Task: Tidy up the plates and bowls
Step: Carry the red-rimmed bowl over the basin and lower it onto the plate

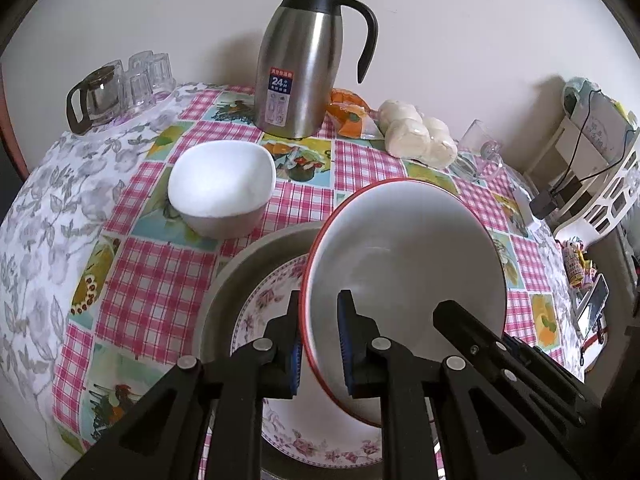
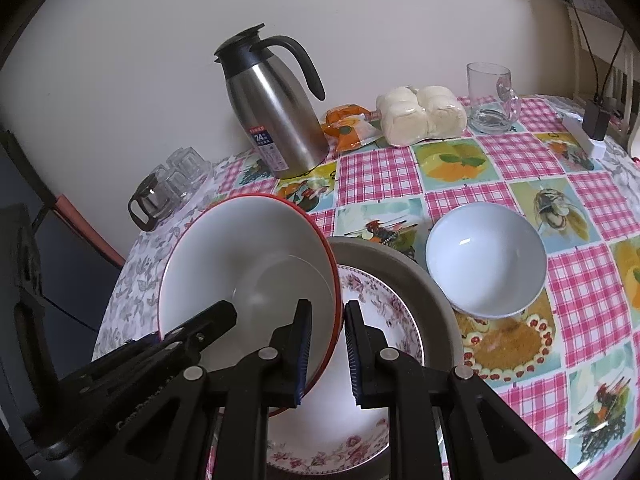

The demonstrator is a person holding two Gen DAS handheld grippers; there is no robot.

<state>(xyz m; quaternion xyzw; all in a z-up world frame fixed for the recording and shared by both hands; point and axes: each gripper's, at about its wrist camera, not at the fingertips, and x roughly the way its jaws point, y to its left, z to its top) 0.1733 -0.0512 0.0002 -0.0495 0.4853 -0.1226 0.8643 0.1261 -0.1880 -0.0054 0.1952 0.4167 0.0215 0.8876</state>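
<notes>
Both tongs grip the same red-rimmed bowl (image 1: 404,264), one on each side of its rim. The left tongs (image 1: 318,344) are clenched on the bowl's left edge, one blue pad inside the white basin and the other outside against the red wall; the right tongs (image 2: 328,354) pinch the opposite edge in the same way. The bowl is tilted, its open side facing the cameras, and it sits over a floral plate (image 1: 276,304) with pink flowers round its border. Whether the bowl's base touches the plate cannot be told. The floral plate lies inside a larger grey plate (image 2: 400,264), and that stack rests at the near edge of the desk (image 2: 592,292), which is covered by a pink checked cloth with fruit pictures. A small white bowl (image 2: 486,260) stands upright just beside the grey plate, to its right in the right wrist view and far-left of it in the left wrist view. Farther back, near the wall, stands a steel thermal jug (image 1: 306,60) with a black handle, then an orange packet (image 2: 348,126), a bag of white buns (image 2: 422,114) and a clear glass mug (image 2: 490,96). At the far left edge sit a glass teapot (image 1: 94,96) and upturned glasses (image 1: 150,74).
</notes>
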